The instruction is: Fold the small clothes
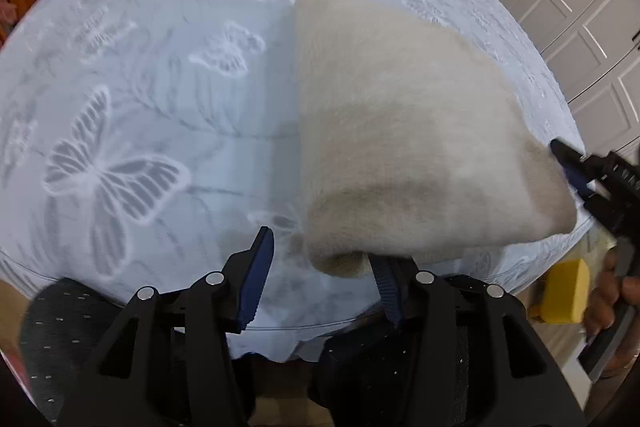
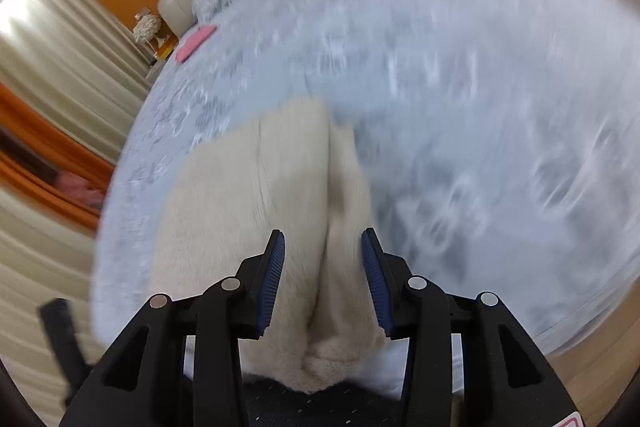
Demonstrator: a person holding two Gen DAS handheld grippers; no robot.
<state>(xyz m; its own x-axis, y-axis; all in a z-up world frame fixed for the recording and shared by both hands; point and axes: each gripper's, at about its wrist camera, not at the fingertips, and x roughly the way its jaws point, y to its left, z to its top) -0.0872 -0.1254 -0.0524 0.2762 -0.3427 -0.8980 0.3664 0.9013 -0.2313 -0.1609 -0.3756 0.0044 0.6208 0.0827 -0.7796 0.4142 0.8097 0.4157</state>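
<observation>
From your left wrist camera, the cream fleece garment (image 1: 404, 131) lies on the butterfly-print bedspread (image 1: 140, 99), right of centre, its near edge doubled over. Your left gripper (image 1: 324, 275) stands wide apart; the garment's near corner rests against its right finger, unpinched. At the far right, your right gripper (image 1: 576, 167) meets the other near corner, though from here you cannot tell whether it bites.

From your right wrist camera, heavily blurred, the garment (image 2: 248, 211) runs between the parted fingers of your right gripper (image 2: 323, 279), a folded ridge sitting in the gap, not squeezed. A pink item (image 2: 196, 41) lies well away up the bed.

Seat both corners deep between the pads before closing, and catch both layers together, so the fold should stay square.
</observation>
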